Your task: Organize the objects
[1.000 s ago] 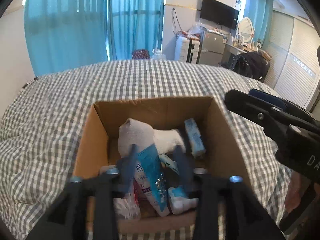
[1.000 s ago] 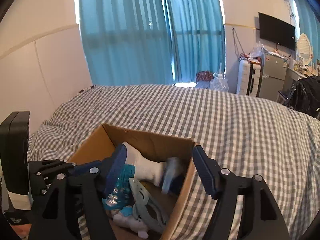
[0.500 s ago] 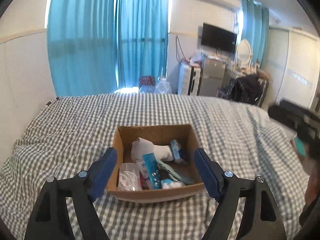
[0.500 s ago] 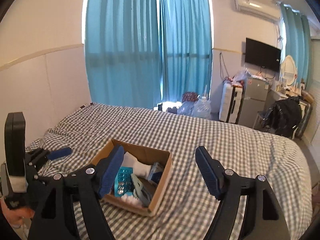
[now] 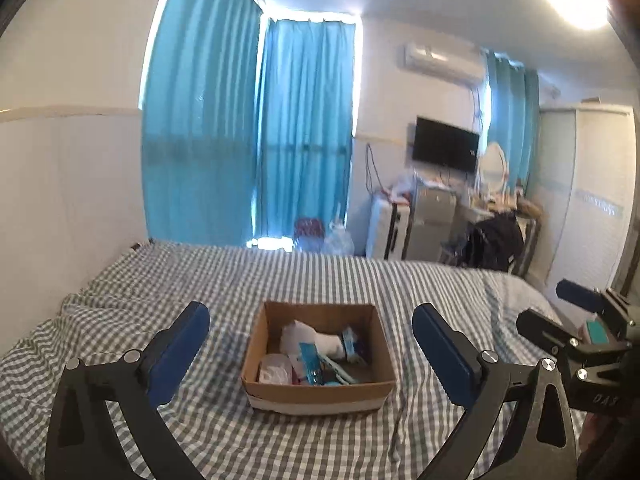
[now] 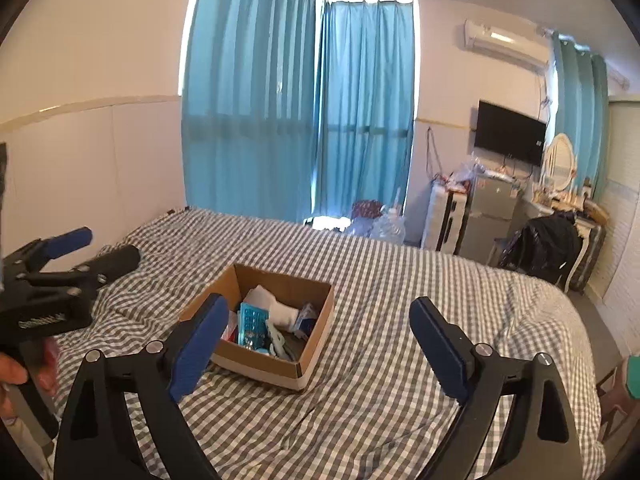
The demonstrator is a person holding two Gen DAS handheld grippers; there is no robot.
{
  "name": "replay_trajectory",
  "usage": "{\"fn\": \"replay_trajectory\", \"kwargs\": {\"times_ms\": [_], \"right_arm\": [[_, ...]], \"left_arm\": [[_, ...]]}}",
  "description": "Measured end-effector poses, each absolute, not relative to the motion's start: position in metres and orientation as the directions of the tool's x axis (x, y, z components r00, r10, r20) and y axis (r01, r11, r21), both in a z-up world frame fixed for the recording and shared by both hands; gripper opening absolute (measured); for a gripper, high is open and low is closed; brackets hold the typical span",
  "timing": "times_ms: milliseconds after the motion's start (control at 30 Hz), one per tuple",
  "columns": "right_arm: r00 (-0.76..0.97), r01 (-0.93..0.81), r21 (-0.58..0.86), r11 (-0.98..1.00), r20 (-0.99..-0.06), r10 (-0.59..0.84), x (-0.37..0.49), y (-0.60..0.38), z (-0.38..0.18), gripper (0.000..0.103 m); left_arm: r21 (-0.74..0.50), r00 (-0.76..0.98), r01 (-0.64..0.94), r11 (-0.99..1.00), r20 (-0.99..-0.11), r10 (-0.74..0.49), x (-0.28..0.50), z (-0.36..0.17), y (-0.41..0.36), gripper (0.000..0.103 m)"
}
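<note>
Left tool point(image 5: 310, 342): fingers spread wide, nothing between them; I read it as held above the bed point(image 5: 200, 280), pointing toward the curtains point(image 5: 248, 140). Right tool point(image 6: 318, 334): also spread wide and empty, aimed the same general way.

Cardboard box point(image 5: 320, 396) sits on the grey-and-white checked bedcover, straight ahead of the left tool and framed between its two blue pads, apart from both. From the right tool, the box point(image 6: 256, 364) lies ahead and to the left, with the left pad overlapping its near corner in view; I cannot tell any contact. Inside I see a white sock point(image 5: 328, 342), a blue tube point(image 5: 310, 364), a blue blister pack point(image 6: 252, 324) and other small items too jumbled to name.

Room beyond the tools: blue curtains on the far wall, air conditioner point(image 6: 506, 44) high to the right, wall TV point(image 6: 510, 136) below it, small fridge point(image 6: 490, 208), oval mirror point(image 6: 560, 162), water jugs point(image 6: 384, 224) at the bed's far edge.
</note>
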State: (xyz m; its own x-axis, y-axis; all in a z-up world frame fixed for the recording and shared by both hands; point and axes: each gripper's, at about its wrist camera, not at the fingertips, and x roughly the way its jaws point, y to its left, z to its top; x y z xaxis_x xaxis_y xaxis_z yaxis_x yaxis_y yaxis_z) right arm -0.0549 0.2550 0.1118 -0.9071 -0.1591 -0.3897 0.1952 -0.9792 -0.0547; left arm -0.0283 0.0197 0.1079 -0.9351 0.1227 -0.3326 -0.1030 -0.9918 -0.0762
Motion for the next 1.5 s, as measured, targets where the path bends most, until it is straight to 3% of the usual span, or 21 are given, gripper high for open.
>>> {"fn": "replay_trajectory", "kwargs": {"times_ms": [133,333,433,567,1000,1500], "right_arm": [[-0.926,0.172,-0.026,-0.985,-0.346,-0.152,-0.041,0.254,0.115,0.103],[-0.936,0.128,-0.003,-0.992,-0.331,-0.119,-0.033,0.25,0.089,0.103],[-0.923,0.121,-0.003,-0.993,-0.37,-0.111,-0.037,0.249,0.063,0.103],[-0.925,0.105,-0.074,-0.992,-0.375,-0.07,-0.038,0.244,0.044,0.103],[-0.897,0.079,-0.018,-0.997,-0.438,-0.064,-0.042,0.246,0.029,0.103],[-0.906,0.078,-0.028,-0.997,-0.419,-0.059,-0.034,0.243,0.038,0.103]], "left_arm": [[-0.078,-0.947,-0.074,-0.994,-0.307,0.095,-0.016,0.106,0.017,0.103],[-0.065,-0.95,-0.032,-0.997,-0.309,0.051,0.001,0.073,0.015,0.103],[-0.018,-0.946,0.032,-0.999,-0.323,-0.024,0.003,0.051,0.015,0.103],[-0.016,-0.927,0.018,-1.0,-0.376,-0.011,-0.003,0.036,0.011,0.103],[-0.011,-0.923,-0.01,-1.0,-0.384,0.013,-0.002,0.031,0.02,0.103],[-0.035,-0.912,-0.009,-0.999,-0.41,0.022,-0.002,0.026,0.014,0.103]]}}
